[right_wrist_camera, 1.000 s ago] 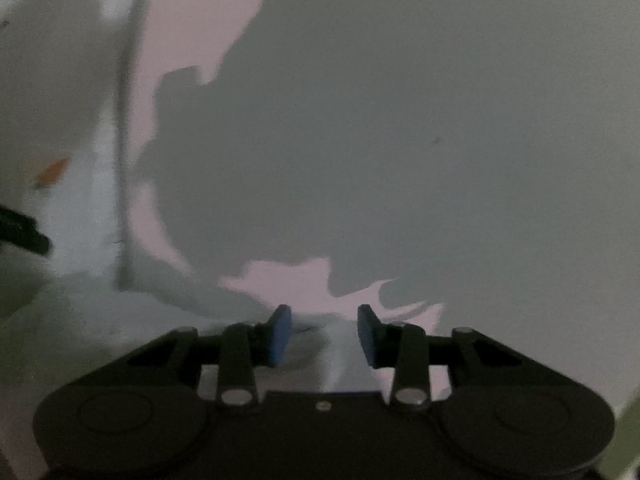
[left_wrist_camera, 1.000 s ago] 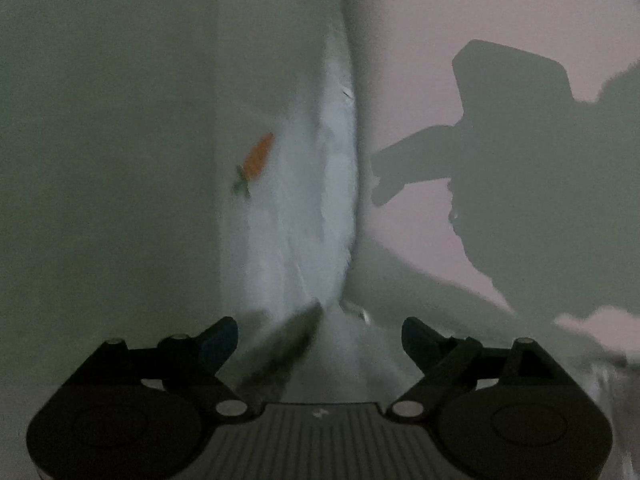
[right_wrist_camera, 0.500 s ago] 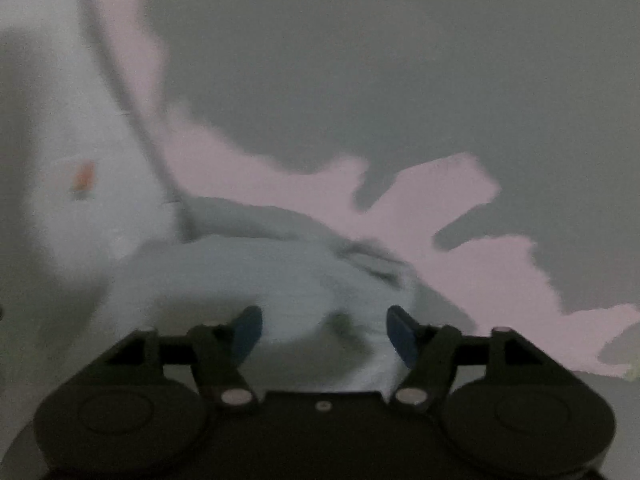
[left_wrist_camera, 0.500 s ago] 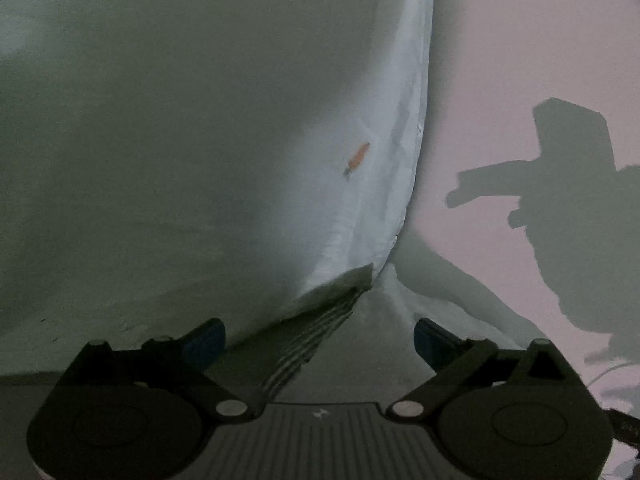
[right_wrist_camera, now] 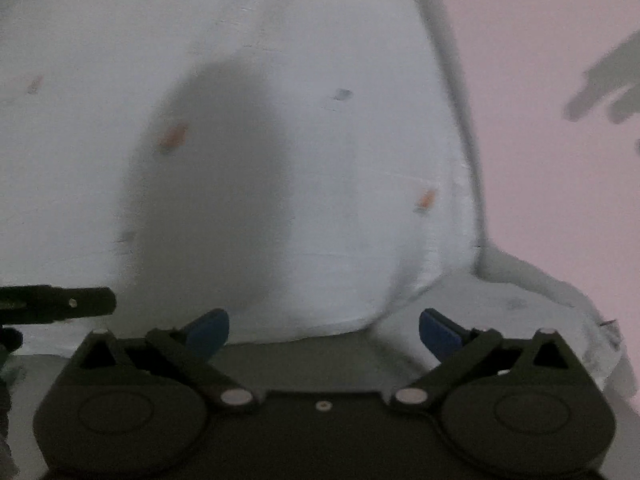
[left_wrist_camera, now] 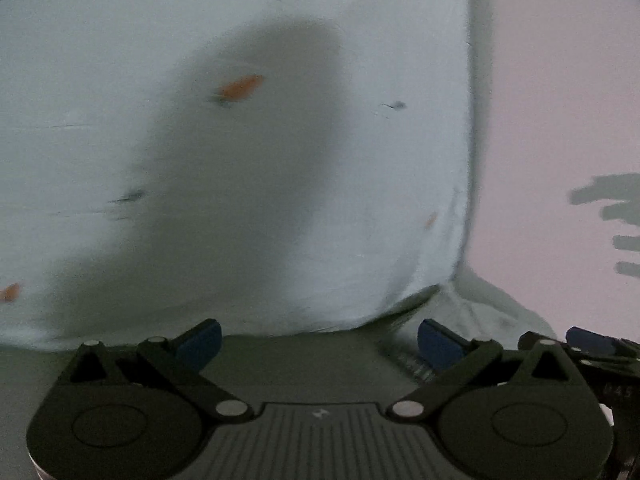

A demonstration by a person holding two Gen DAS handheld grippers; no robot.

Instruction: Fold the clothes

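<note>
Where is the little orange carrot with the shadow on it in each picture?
Left wrist view: the carrot sits upper middle, left of centre, inside the dark shadow on the white cloth.
Right wrist view: the carrot is left of centre, at the shadow's left edge.
Shared landmark: the cloth's right edge against the pink surface.

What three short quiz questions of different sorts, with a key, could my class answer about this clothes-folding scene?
1. True or false: the left gripper is shut on the white garment.
2. Multiple choice: the surface beside the garment looks A) green, B) pale pink, C) black.
3. Fill in: small printed marks on the garment are mostly ____ in colour.

Key: 1 false, both the left and the right gripper stand open with no cloth between the pads; 2 B; 3 orange.
</note>
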